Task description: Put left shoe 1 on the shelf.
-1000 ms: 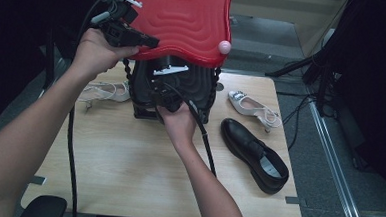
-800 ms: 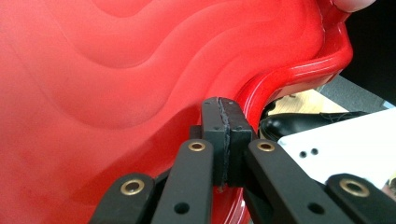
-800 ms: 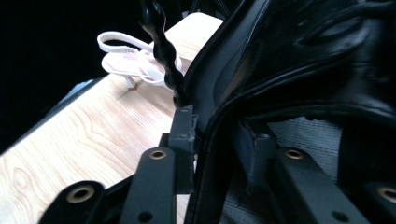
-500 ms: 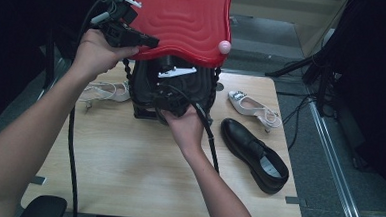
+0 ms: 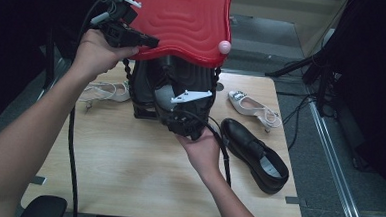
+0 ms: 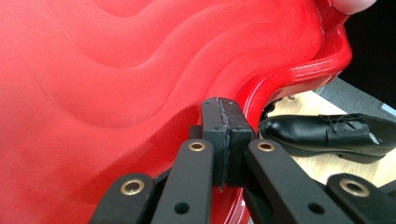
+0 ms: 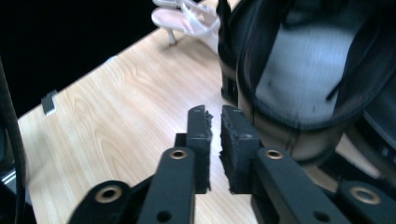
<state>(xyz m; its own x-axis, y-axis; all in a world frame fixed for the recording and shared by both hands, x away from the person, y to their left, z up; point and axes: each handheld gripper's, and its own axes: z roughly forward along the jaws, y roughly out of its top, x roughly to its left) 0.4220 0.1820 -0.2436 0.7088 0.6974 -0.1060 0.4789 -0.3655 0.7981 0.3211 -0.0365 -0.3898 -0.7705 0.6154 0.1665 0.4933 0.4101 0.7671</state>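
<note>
We held the red lid (image 5: 180, 22) of the black case (image 5: 174, 90) raised, its rim pinched in the closed left gripper (image 5: 152, 42). The right gripper (image 5: 192, 131) sat at the case's front, its jaws just having narrowed to a slit on nothing. The case stood mid-table. We judged that the lid could slip and drop onto the right hand (image 5: 203, 151). The wooden table (image 5: 127, 170) also carried a black shoe (image 5: 253, 154) and two pale sandals (image 5: 253, 107), in a dim room.
</note>
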